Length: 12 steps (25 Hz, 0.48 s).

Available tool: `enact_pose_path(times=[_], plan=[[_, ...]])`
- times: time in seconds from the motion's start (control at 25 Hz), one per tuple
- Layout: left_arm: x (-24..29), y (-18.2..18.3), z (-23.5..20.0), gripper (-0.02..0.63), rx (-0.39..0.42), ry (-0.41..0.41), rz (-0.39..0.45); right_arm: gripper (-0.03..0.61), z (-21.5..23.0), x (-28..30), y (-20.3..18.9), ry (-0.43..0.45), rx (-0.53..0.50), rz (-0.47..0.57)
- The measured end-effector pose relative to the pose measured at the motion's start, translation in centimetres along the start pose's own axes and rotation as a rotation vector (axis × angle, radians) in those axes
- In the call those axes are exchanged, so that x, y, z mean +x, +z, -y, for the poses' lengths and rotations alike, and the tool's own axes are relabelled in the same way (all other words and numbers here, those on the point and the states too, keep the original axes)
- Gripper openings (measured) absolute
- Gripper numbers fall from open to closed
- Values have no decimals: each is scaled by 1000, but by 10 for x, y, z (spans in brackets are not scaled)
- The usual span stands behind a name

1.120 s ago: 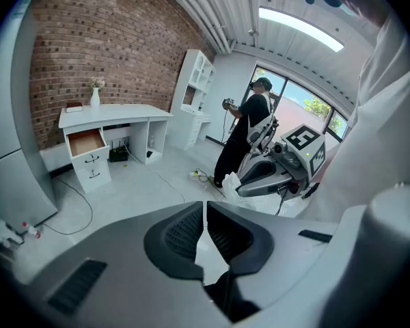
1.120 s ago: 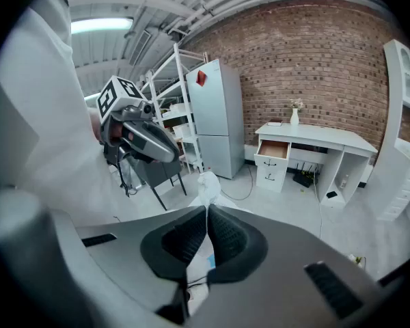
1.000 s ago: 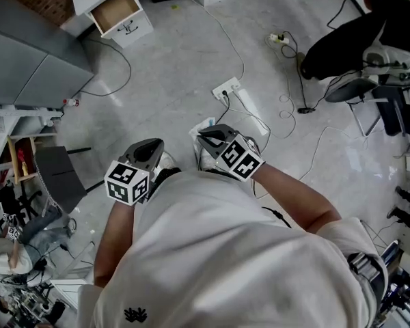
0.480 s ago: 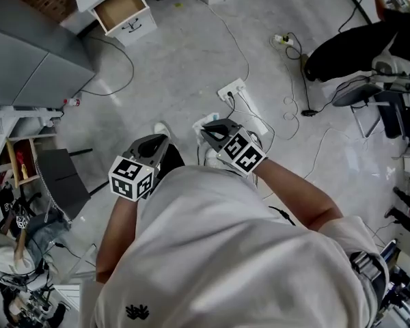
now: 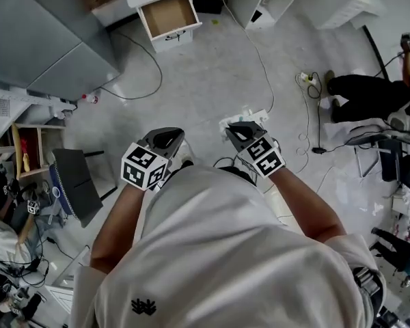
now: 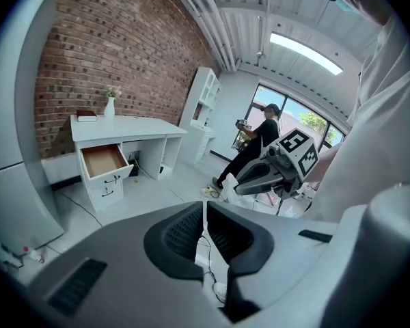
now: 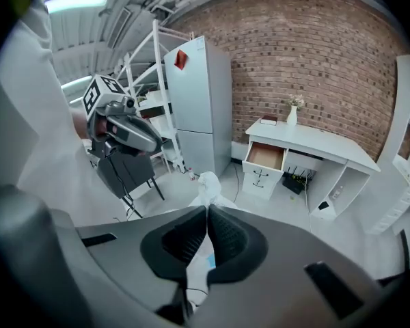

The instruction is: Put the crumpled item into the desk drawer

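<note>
Carrying the white crumpled wad of thin sheet [image 7: 208, 183] in the right gripper [image 7: 208, 207], clenched on its lower part, with the ruffled top poking out past the tips toward the open white desk drawer with the bare brown bottom [image 7: 265, 157]. Keeping the left gripper [image 6: 204, 204] pressed shut on nothing, with only floor and a stray cable showing through the hairline slit. Have gained ground on the drawer over the last second: in the head view it now sits larger and closer to the top middle rather than off in the upper left corner, and the white power strip that lay on the drawer side of the grippers is now right under them. Still well short of the drawer, though, with a stretch of pale grey floor and a trailing black cable [image 5: 140, 80] lying between. Judged as mid-carry, the grasp done and the drop not yet begun. Judged also as needing no pull on the drawer, already drawn fully out with its inside clear to see. Left to do: cross the remaining floor, mind the cable underfoot, bring the right gripper over the drawer's open top and unclench there.
</note>
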<state>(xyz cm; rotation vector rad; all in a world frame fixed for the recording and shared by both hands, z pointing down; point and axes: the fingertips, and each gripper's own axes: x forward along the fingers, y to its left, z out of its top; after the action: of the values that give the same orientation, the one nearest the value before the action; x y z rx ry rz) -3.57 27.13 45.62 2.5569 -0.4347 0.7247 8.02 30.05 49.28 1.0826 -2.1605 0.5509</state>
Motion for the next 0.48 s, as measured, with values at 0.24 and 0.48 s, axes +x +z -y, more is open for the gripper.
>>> enact_pose_path(times=[0.24, 0.48], plan=[[-45, -3, -100, 34, -36, 45, -8, 32, 6, 68, 82, -19, -46, 3], [-59, 6, -147, 34, -100, 83, 42, 32, 16, 108, 118, 9, -85, -31]])
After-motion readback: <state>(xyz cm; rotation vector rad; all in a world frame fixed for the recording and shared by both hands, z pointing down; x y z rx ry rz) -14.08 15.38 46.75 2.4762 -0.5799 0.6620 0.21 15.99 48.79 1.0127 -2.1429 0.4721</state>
